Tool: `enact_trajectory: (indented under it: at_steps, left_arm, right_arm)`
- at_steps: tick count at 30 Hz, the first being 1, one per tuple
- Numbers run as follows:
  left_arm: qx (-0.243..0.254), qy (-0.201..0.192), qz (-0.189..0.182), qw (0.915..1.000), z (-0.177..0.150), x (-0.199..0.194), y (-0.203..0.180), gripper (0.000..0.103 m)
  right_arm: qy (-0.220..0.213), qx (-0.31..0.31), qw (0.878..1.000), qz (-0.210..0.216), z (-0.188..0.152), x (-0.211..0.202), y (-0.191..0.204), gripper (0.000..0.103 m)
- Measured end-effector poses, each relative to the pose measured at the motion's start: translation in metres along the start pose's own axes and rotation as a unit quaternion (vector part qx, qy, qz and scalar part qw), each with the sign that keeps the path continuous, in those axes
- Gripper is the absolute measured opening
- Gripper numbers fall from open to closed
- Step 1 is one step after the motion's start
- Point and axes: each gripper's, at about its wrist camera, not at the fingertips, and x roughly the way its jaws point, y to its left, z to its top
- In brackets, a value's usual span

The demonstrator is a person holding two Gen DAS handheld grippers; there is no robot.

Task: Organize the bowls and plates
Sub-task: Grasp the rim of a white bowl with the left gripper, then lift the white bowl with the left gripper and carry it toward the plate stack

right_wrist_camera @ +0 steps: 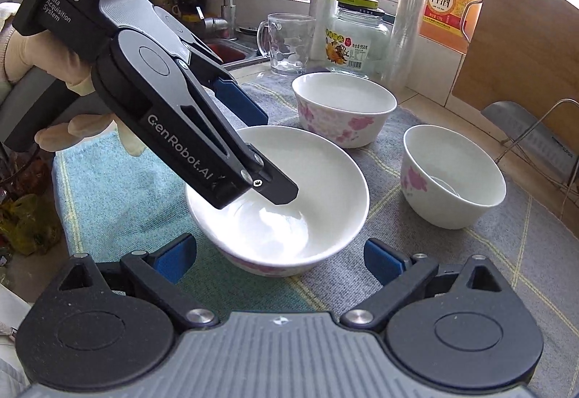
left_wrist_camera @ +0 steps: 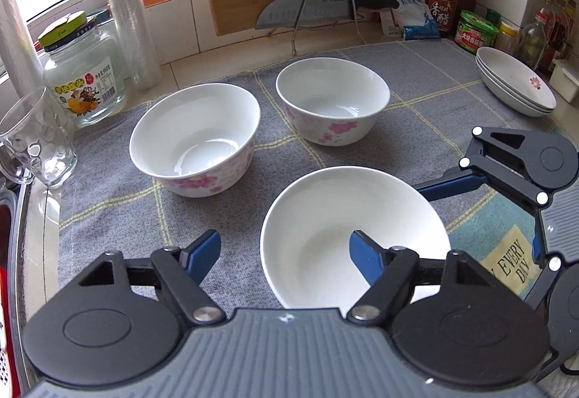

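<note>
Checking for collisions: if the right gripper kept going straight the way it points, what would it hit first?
Probably the nearest bowl, dead ahead of the right gripper; the left gripper already straddles its rim.

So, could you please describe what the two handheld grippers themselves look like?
Both the left gripper and the right gripper have ribbed grey bodies, round black pivot housings, black linkage arms with silver rivets, and blue finger pads. The left one's black casing reads "DAS Data Acquisition System" and "GenRobot.AI" in white.
</note>
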Motion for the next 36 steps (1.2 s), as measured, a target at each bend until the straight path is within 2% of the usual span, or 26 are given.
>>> enact_trajectory:
  at_steps: [6, 11, 26, 36]
  left_arm:
    - [0.008, 0.009, -0.023, 0.9997, 0.001, 0.003, -0.002, 0.06]
    - [0.009, 0.01, -0.037, 0.9992, 0.003, 0.003, -0.004, 0.053]
    - [0.017, 0.008, -0.045, 0.9988, 0.006, 0.0, -0.007, 0.053]
    - [0.049, -0.003, -0.072, 0.9962, 0.021, 0.004, -0.036, 0.053]
  right_arm:
    - [0.002, 0.001, 1.0, 0.005, 0.003, 0.001, 0.0, 0.087]
    - [0.003, 0.003, 1.0, 0.006, 0.003, 0.0, 0.0, 0.086]
    - [0.008, 0.015, 1.0, 0.007, 0.006, -0.007, -0.002, 0.086]
    - [0.009, 0.042, 0.999, -0.021, -0.006, -0.032, -0.013, 0.086]
